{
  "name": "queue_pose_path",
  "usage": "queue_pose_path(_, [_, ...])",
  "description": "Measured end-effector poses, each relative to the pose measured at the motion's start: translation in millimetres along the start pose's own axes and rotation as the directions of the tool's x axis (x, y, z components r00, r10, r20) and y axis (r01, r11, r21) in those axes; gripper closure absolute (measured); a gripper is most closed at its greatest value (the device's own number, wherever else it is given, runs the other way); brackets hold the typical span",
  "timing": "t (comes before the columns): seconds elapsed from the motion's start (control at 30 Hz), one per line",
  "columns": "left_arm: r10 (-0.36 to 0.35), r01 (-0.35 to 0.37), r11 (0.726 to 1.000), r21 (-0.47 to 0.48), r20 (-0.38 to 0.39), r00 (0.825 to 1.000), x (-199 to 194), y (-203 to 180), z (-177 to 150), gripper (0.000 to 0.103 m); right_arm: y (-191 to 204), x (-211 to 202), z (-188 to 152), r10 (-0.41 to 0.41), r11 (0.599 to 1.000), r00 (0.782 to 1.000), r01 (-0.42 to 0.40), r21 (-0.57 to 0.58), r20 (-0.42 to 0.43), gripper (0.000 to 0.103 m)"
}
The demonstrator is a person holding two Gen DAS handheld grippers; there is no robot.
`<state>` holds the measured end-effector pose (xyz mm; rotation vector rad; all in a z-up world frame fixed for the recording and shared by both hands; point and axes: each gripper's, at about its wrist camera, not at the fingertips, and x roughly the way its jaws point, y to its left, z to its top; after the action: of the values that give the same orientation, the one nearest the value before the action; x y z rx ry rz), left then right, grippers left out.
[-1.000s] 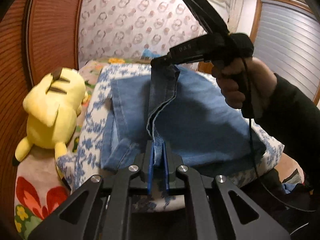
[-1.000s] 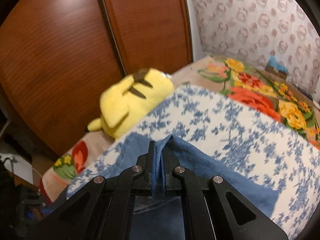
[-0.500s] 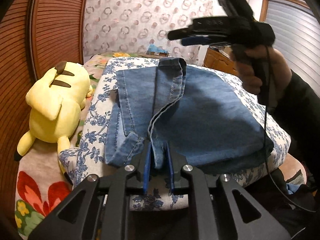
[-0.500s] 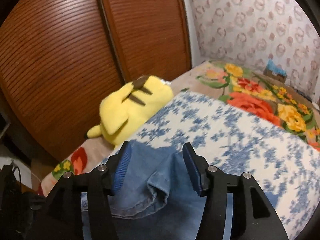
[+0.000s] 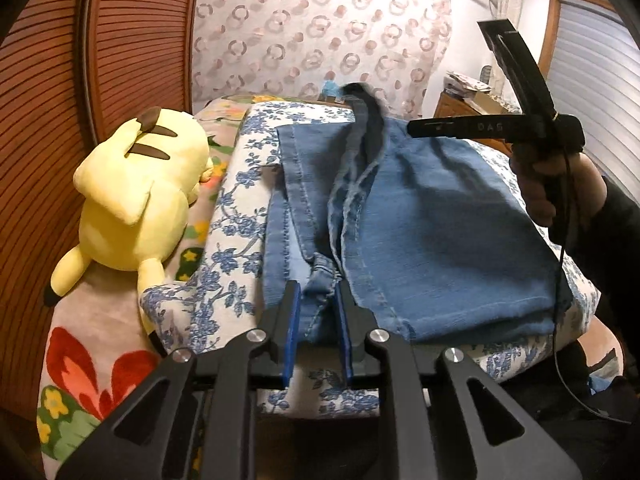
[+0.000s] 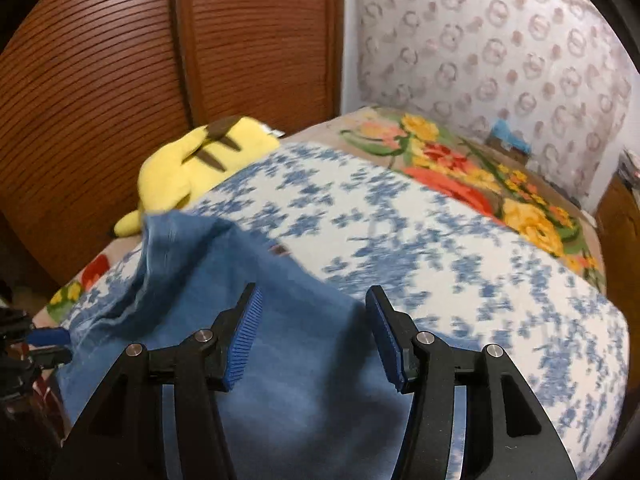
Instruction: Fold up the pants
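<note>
Both tongs parted, right tongs (image 6: 314, 330) above pants (image 5: 420, 232)

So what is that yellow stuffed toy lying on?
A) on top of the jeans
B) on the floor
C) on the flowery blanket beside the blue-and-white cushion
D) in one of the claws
C: the yellow stuffed toy lies on the flowery blanket, next to the blue-and-white cushion that holds the jeans; neither set of fingers is touching it.

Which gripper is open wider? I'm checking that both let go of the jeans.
The right gripper: its blue pads stand far apart above the jeans. The left gripper is only partly open, denim between its pads.
</note>
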<state>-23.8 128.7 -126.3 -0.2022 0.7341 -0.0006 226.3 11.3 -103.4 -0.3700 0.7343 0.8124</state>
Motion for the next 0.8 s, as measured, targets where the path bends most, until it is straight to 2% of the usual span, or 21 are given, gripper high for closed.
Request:
queue_pose_path(0.1, [0.006, -0.006, 1.000, 0.004, 0.015, 1.000, -3.2, 0.8, 2.0, 0.085, 20.5, 6.4, 5.5, 0.040, 0.999, 0.999, -0.040, -0.026, -0.002, 0.048])
queue_pose_path(0.2, [0.013, -0.014, 1.000, 0.013, 0.034, 0.999, -8.0, -1.2, 5.5, 0.060, 30.0, 5.2, 8.2, 0.051, 0.998, 0.999, -0.051, -0.027, 0.003, 0.048])
queue_pose_path(0.47, [0.007, -0.012, 0.998, 0.058, 0.070, 0.998, -14.0, -16.2, 18.7, 0.056, 5.5, -36.7, -15.3, 0.021, 0.999, 0.999, -0.023, 0.042, 0.034, 0.047])
queue_pose_path(0.53, [-0.003, -0.002, 0.997, 0.071, 0.070, 0.998, -13.8, -23.1, 21.1, 0.056, -5.3, -51.8, -31.2, -0.023, 0.997, 0.999, 0.021, 0.067, 0.027, 0.047])
queue_pose_path(0.8, [-0.056, 0.045, 0.994, 0.100, 0.109, 0.992, -17.9, -56.7, 34.8, 0.056, -34.4, -87.7, -101.1, -0.058, 0.984, 0.998, 0.057, 0.167, -0.003, 0.046])
